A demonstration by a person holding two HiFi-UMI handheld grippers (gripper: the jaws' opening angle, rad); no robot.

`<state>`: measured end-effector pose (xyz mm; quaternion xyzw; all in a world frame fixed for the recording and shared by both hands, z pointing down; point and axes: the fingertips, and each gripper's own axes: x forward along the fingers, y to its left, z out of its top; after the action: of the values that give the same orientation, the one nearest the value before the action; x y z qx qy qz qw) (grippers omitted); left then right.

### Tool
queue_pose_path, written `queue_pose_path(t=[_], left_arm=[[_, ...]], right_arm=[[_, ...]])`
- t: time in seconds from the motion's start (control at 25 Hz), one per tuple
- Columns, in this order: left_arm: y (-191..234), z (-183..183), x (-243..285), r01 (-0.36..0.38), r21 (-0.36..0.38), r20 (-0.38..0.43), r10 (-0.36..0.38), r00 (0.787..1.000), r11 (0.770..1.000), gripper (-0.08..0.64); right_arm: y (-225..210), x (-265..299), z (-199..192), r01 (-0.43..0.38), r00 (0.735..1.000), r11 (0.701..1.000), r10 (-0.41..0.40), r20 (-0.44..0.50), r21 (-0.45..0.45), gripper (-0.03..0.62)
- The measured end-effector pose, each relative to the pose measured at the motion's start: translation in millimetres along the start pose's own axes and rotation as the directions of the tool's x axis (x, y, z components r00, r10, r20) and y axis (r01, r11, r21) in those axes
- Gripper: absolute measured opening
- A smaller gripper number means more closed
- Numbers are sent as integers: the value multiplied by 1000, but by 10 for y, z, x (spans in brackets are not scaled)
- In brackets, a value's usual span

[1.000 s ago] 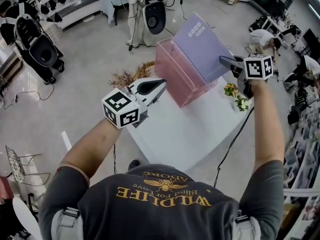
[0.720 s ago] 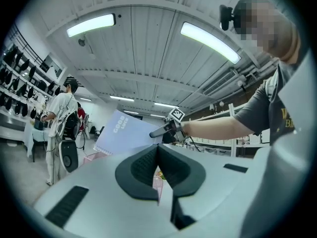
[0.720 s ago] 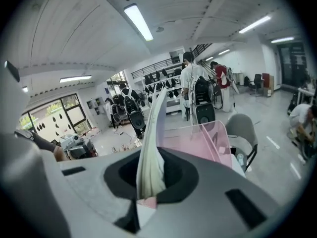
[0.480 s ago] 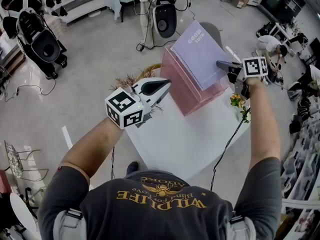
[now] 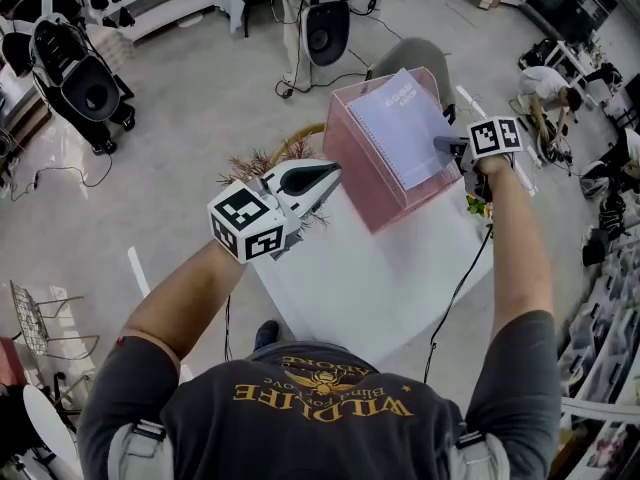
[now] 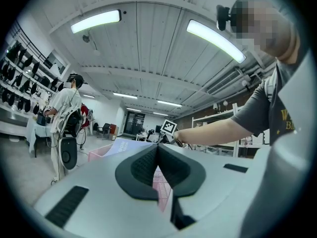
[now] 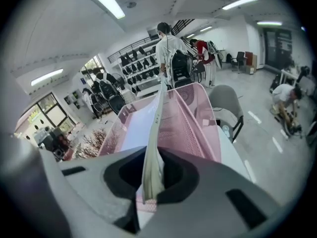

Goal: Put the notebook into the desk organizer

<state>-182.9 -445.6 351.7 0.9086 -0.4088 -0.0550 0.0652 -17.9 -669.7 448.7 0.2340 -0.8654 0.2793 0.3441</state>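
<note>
A lilac spiral-bound notebook (image 5: 400,128) stands tilted in the open top of the pink mesh desk organizer (image 5: 365,173) at the far end of the white table. My right gripper (image 5: 445,146) is shut on the notebook's near right edge. In the right gripper view the notebook (image 7: 154,118) runs edge-on from between the jaws (image 7: 151,177) down between the organizer's pink walls (image 7: 198,118). My left gripper (image 5: 325,176) hovers shut and empty just left of the organizer. Its own view shows the pads (image 6: 158,150) meeting, with the organizer (image 6: 101,152) beyond.
The white table (image 5: 370,268) is small, with a drop to the floor on all sides. Dried grass (image 5: 262,153) sits at its far left corner and small flowers (image 5: 478,206) at its right edge. A grey chair (image 5: 410,56) and a speaker (image 5: 325,33) stand behind.
My right gripper has come down with the notebook, which has sunk from above the organizer into its open top. My left gripper has hardly shifted.
</note>
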Motion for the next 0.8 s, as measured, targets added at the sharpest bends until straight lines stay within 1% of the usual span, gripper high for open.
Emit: queue_pose_path(t=[0.08,0.16,0.24,0.36,0.48,0.52,0.6,0.68,0.72,0.76,0.8], left_arm=[[-8,-11,17,1,-4,-3,-1,1000,1000,-2],[-22,-26,28,4,-4,-6,-4,1000,1000,-2],[-43,-46,32,8,-4,-9,-8,1000,1000,-2],[-57,-64,23,9,-6,-11,-9,1000,1000,-2],[-70,-85,20,10,-8,-14,-10,1000,1000,-2],[-79,-95,19,11,-9,-15,-11,1000,1000,-2],[-101,-105,6,12,-10,-17,-12,1000,1000,-2],[-123,-92,-23,14,-11,-18,-15,1000,1000,-2],[-134,-83,-40,16,-10,-18,-16,1000,1000,-2],[-143,-75,-57,17,-9,-19,-17,1000,1000,-2],[-150,-69,-73,17,-6,-20,-18,1000,1000,-2]], right_arm=[[-87,78,-54,74,997,997,-74,-21,-26,34],[-167,130,-93,155,987,985,-158,-31,-79,45],[-224,156,-124,236,969,959,-244,-37,-158,68],[-248,166,-134,330,936,903,-351,-29,-276,99],[-258,182,-129,406,900,839,-435,-1,-362,119],[-263,181,-129,434,885,814,-466,13,-386,126],[-266,162,-122,496,846,752,-532,45,-433,157],[-240,113,-70,554,803,682,-590,88,-478,225],[-215,64,3,582,781,641,-612,125,-500,291],[-188,13,79,607,765,611,-624,163,-509,325],[-162,-32,132,623,757,601,-626,190,-502,338]])
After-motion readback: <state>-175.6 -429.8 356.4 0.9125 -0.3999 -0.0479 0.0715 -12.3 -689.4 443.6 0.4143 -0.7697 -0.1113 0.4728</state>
